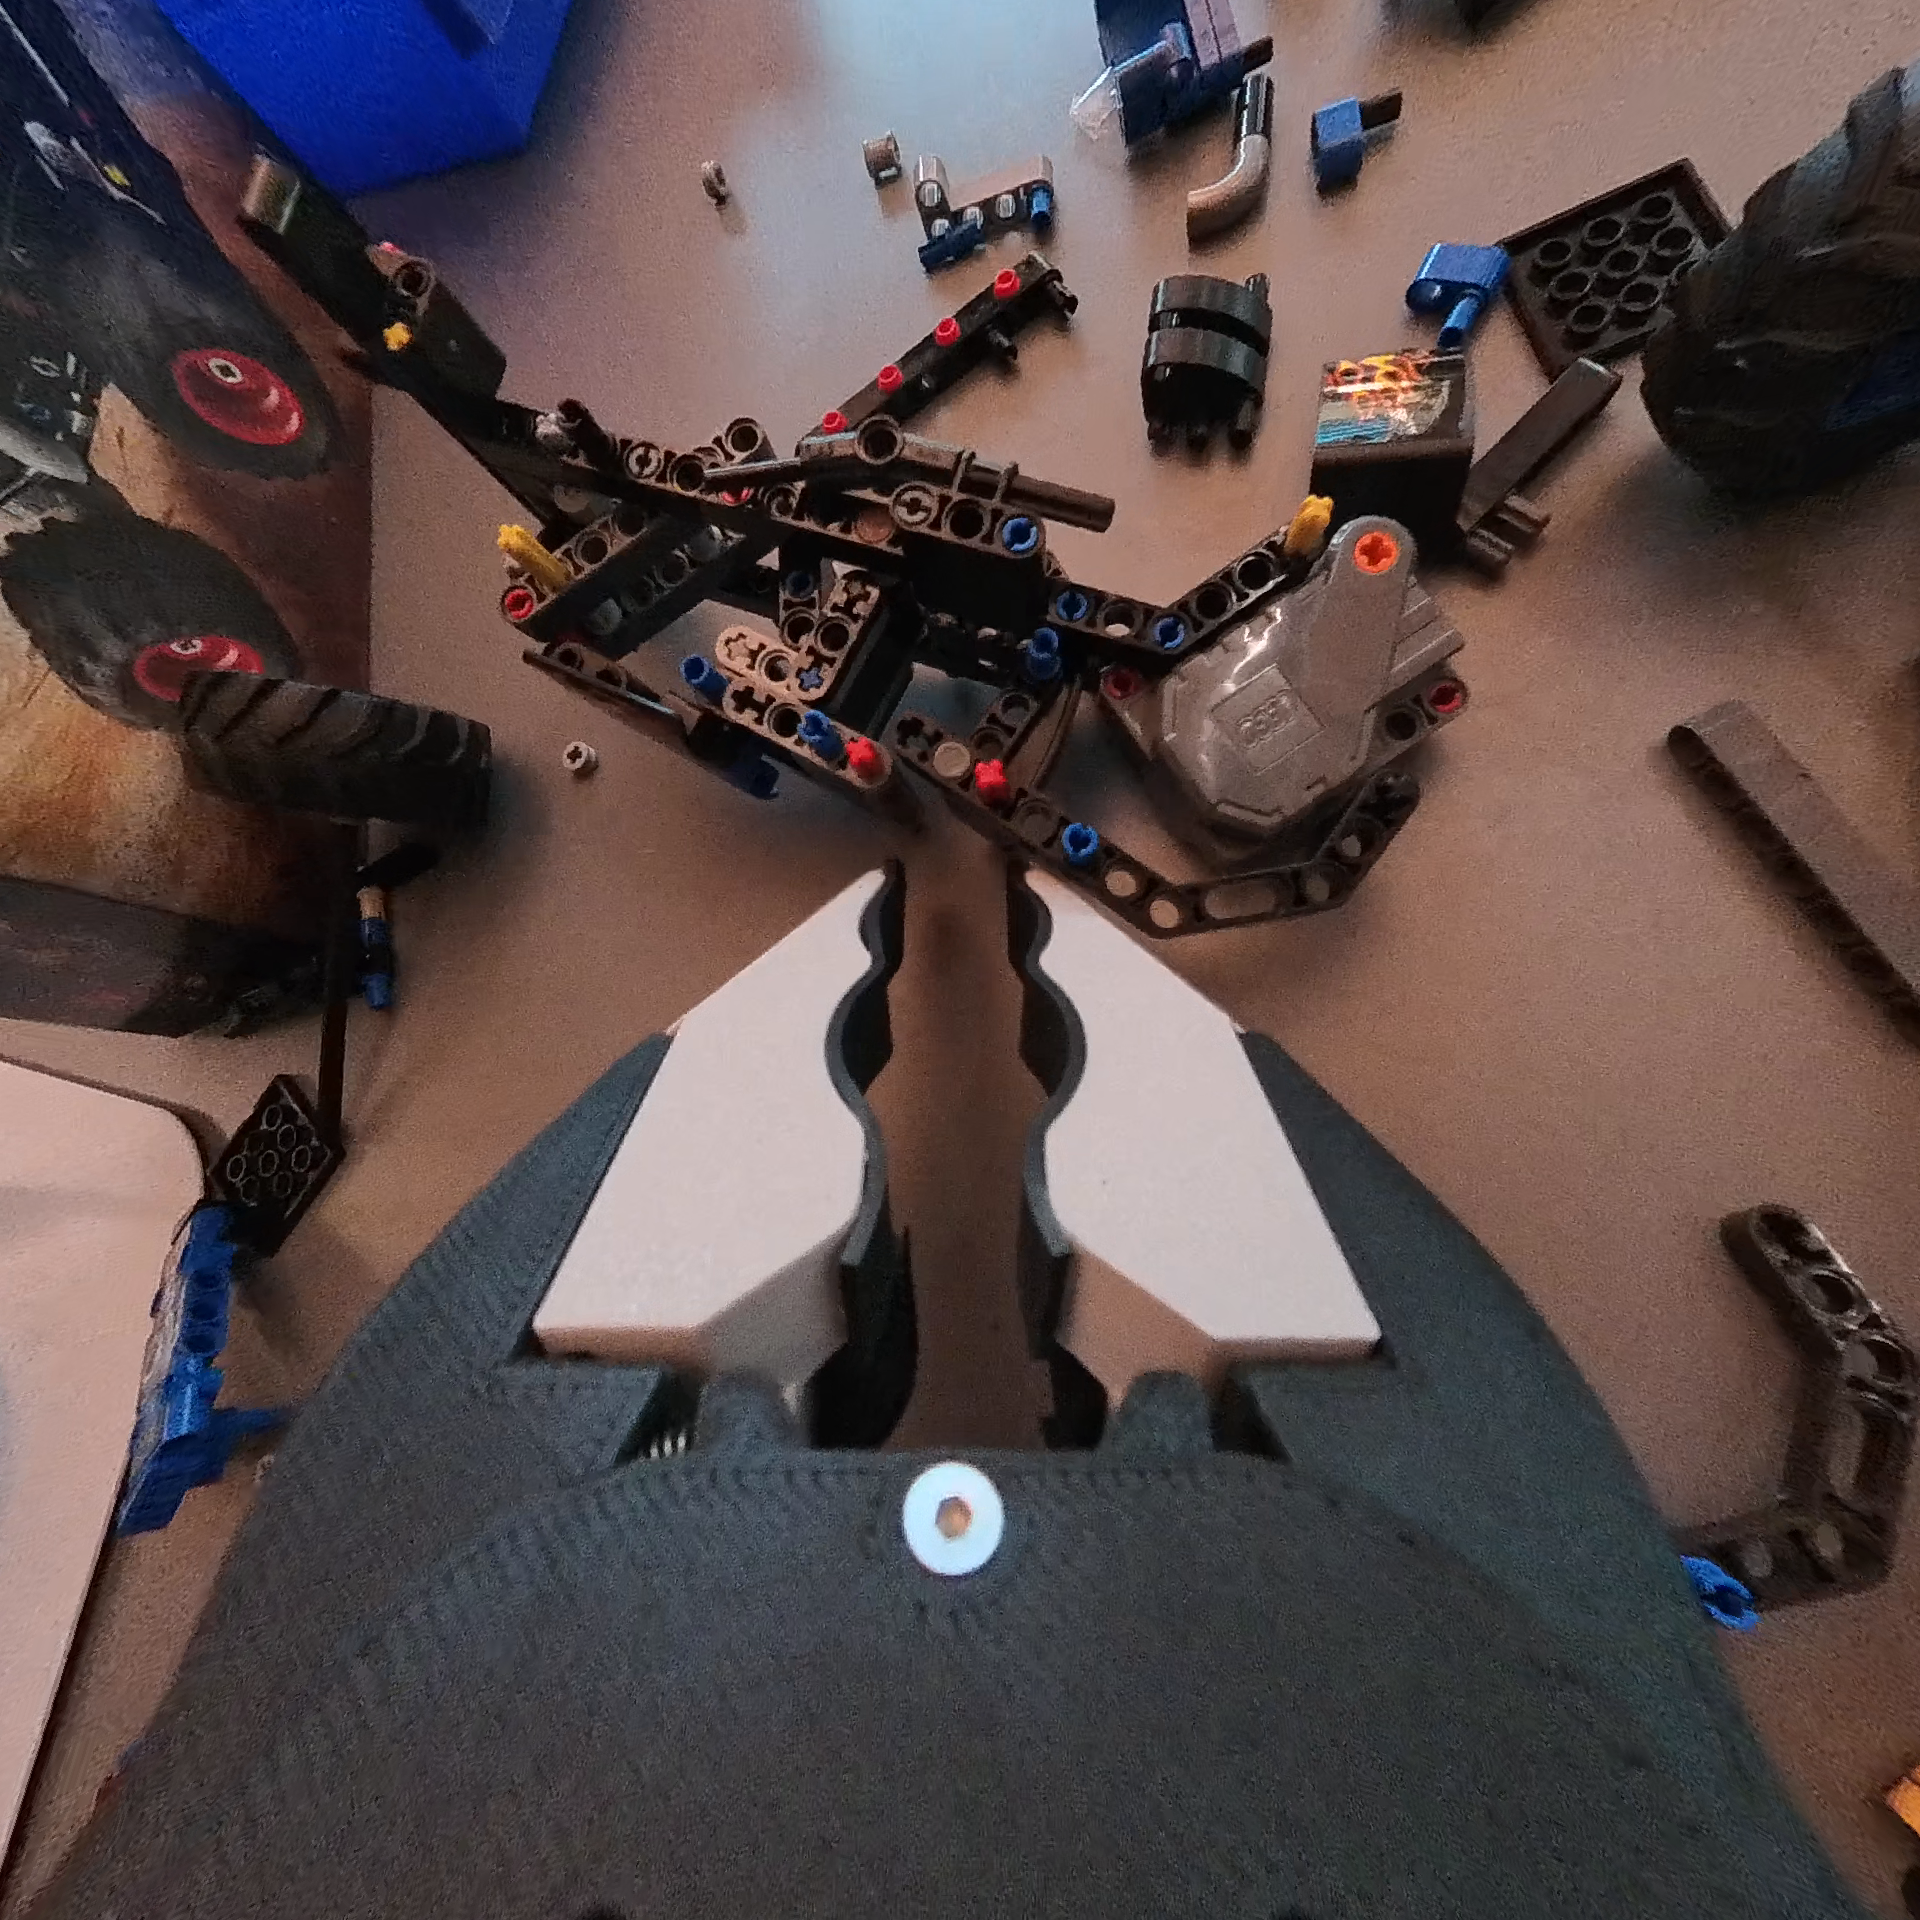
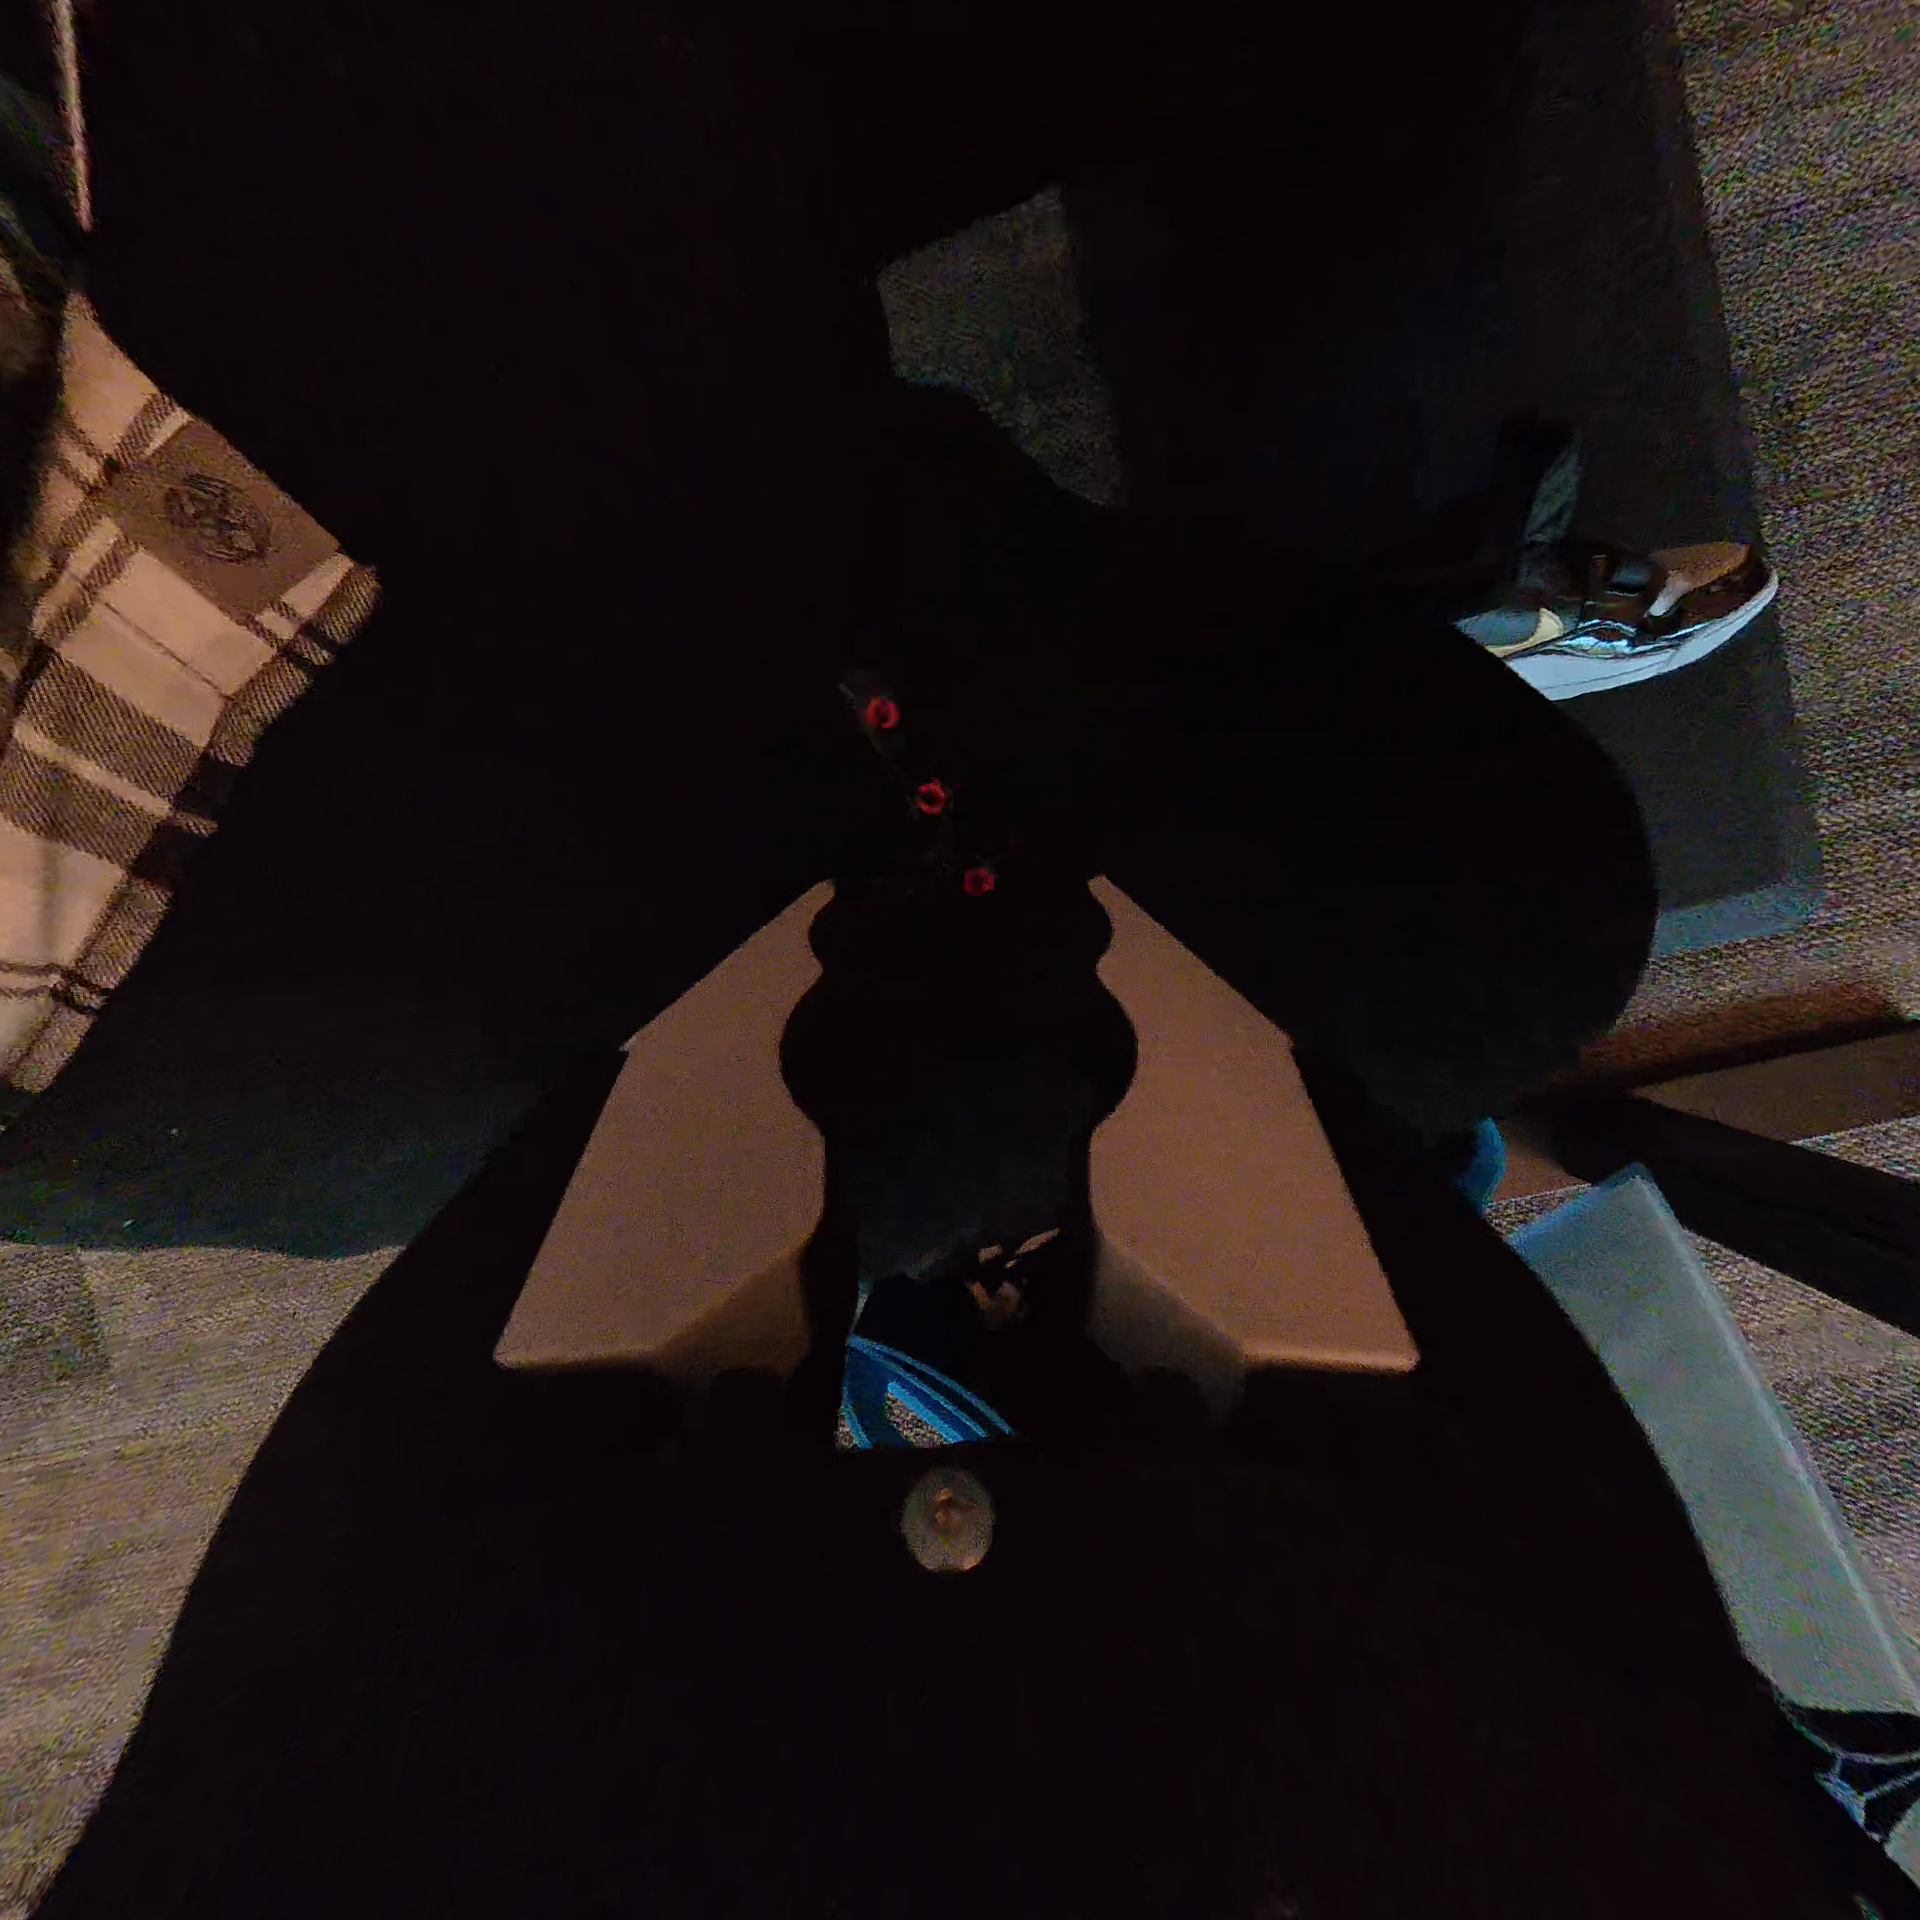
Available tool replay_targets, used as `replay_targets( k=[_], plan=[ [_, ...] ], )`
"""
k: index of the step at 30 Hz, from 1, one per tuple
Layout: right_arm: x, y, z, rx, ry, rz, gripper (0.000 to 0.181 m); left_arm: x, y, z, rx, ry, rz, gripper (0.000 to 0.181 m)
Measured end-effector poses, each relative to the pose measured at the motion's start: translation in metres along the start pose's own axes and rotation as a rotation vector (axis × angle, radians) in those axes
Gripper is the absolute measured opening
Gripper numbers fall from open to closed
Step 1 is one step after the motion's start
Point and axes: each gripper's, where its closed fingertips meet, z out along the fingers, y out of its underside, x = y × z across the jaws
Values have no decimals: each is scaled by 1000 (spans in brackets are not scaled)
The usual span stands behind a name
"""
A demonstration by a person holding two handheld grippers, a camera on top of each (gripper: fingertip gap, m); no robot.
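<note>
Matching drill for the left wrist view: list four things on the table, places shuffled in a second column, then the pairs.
Things:
1. grey motor
2. blue bin
3. large square black plate
4. curved black beam

Places:
A. lower right, near the picture's edge
B. upper left corner
C. at the right end of the black beam assembly
D. upper right

Pairs: 1-C, 2-B, 3-D, 4-A

One grey motor block [image 1: 1294, 681], two loose black tyres [image 1: 338, 743] [image 1: 1792, 312], two square black plates [image 1: 1610, 265] [image 1: 275, 1158], one blue bin [image 1: 364, 73] far left, three red pins [image 2: 932, 797] in the dark right view
</note>
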Motion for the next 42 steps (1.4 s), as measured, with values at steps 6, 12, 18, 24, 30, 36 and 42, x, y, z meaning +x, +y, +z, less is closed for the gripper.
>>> replay_targets(
  k=[6, 12, 18, 24, 30, 36, 42],
  plan=[
    [-3, -3, -5, 50, 6, -3, 16, -6, -5, -6, 35, -19, -24, 18],
    [-4, -87, -91, 335, 101, -63, 15, -13, -14, -13, 104, -20, -98, 22],
    [118, -125, -196, 416, 479, 43, 16, -16, -36, -26, 241, 124, -289, 50],
    [201, -100, -167, 231, 442, 183, 19, -11, -44, -18, 215, 273, -396, 60],
    [249, -137, -173, 239, 472, 234, 39, 12, -31, 10, 71, 244, -283, 41],
    [323, -152, -150, 247, 441, 468, 45, 8, -32, 14, 61, 110, -165, 18],
    [349, -178, -159, 526, 346, 604, 40, -19, -41, 3, 37, -240, 135, 15]
  ],
)
